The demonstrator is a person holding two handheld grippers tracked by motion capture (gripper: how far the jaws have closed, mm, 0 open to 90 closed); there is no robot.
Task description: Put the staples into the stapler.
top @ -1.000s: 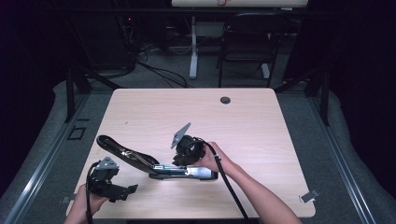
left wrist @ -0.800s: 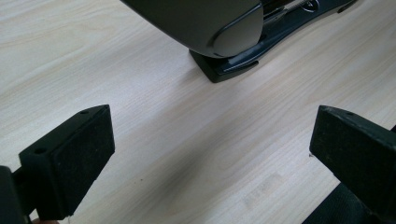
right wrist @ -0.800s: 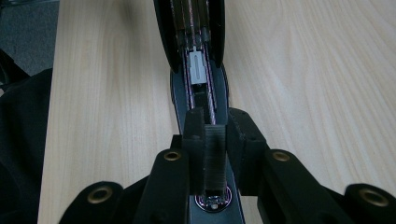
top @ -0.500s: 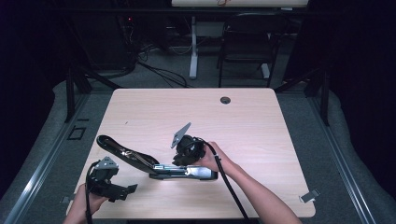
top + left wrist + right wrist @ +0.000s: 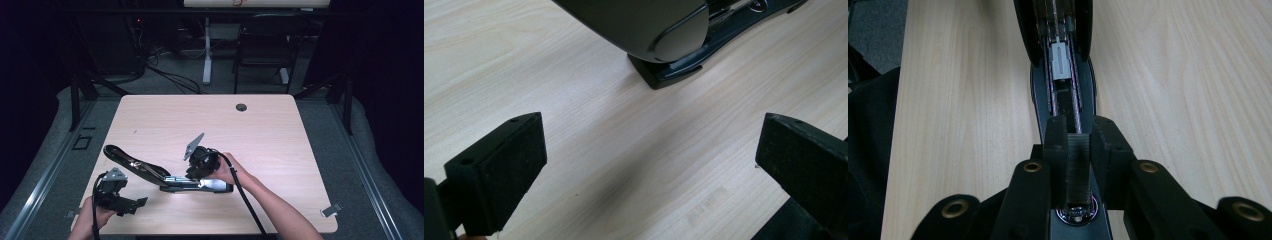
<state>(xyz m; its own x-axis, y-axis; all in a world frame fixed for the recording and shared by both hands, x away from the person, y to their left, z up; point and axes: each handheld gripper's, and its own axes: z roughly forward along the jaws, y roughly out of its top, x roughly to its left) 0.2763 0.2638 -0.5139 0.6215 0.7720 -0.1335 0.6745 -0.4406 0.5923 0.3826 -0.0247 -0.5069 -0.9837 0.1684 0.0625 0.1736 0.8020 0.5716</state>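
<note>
A black stapler (image 5: 140, 167) lies swung open on the wooden table (image 5: 280, 145), its lid stretched out to the left of its base (image 5: 215, 186). My right gripper (image 5: 194, 175) points down onto the base. In the right gripper view, my right gripper (image 5: 1079, 135) is shut on a dark ribbed strip (image 5: 1078, 165) that looks like staples, over the stapler's open channel (image 5: 1060, 100) with its grey pusher (image 5: 1060, 62). My left gripper (image 5: 120, 200) rests open near the table's front left edge. In the left gripper view, my left gripper (image 5: 649, 150) is bare, with the stapler's rounded end (image 5: 644, 25) ahead.
A round cable hole (image 5: 241, 107) sits near the table's far edge. Beyond the table stand desk legs (image 5: 206, 55), a chair (image 5: 260, 60) and cables on the floor. A small metal clip (image 5: 331, 210) lies on the floor at the right.
</note>
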